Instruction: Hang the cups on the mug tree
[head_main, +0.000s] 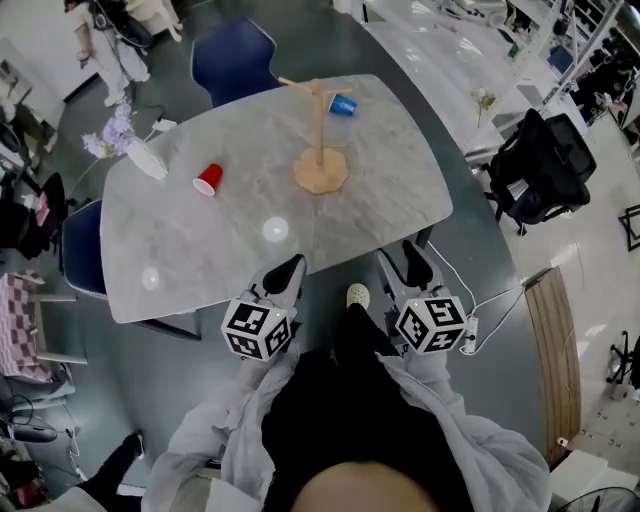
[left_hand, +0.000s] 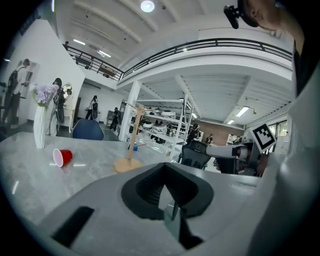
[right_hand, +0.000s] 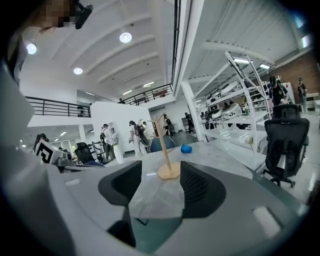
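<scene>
A wooden mug tree (head_main: 320, 140) stands on the grey marble table (head_main: 230, 240), right of its middle; it also shows as mug tree (left_hand: 131, 150) and mug tree (right_hand: 167, 157). A blue cup (head_main: 342, 104) lies just beyond the tree, seen as blue cup (right_hand: 186, 148). A red cup (head_main: 208, 179) lies on its side to the tree's left, also red cup (left_hand: 62, 157). My left gripper (head_main: 286, 270) hovers at the table's near edge, jaws together and empty, left gripper (left_hand: 164, 167). My right gripper (head_main: 402, 262) sits beside it, open with nothing between, right gripper (right_hand: 162, 187).
A white vase of purple flowers (head_main: 125, 140) stands at the table's far left. Blue chairs (head_main: 232, 55) sit behind and left of the table. A black office chair (head_main: 535, 165) stands to the right. People stand far off in the room.
</scene>
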